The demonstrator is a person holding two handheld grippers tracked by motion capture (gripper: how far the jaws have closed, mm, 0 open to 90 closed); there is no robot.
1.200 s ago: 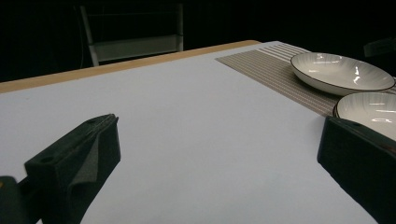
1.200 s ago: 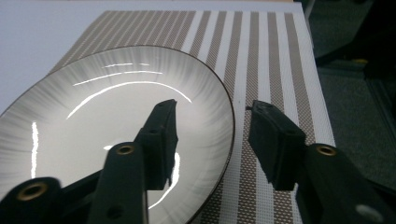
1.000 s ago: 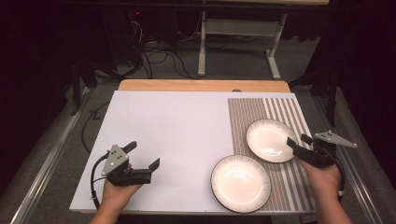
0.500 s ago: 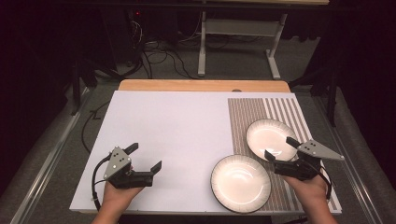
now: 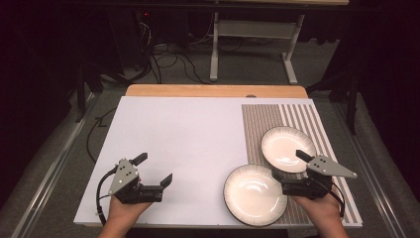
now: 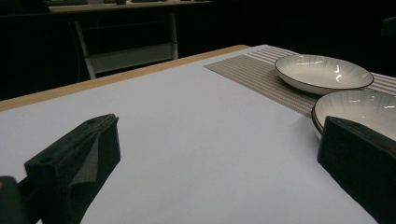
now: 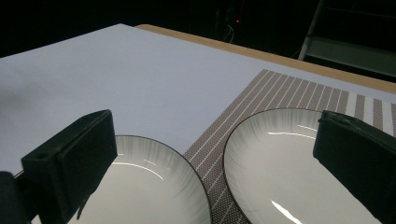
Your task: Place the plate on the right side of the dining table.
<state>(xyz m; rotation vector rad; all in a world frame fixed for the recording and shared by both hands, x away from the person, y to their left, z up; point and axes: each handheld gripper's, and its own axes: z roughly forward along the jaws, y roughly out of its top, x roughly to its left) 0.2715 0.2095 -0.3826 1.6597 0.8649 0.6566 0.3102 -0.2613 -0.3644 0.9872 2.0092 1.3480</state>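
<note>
Since the right gripper [image 5: 288,167] hangs wide open, its jaws having just been opening with nothing between them, it should settle squarely over the near white black-rimmed ceramic plate's [image 5: 254,193] rim before closing. The left gripper [image 5: 154,169], open and empty too, can wait on the white table [image 5: 188,134].

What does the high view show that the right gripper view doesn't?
The high view adds the left hand-held gripper, open, and floor cables. The right gripper view adds a close look along the right hand-held gripper, whose jaws have just been opening, nothing between them. Both share the near plate, far plate, striped mat and white board.
</note>
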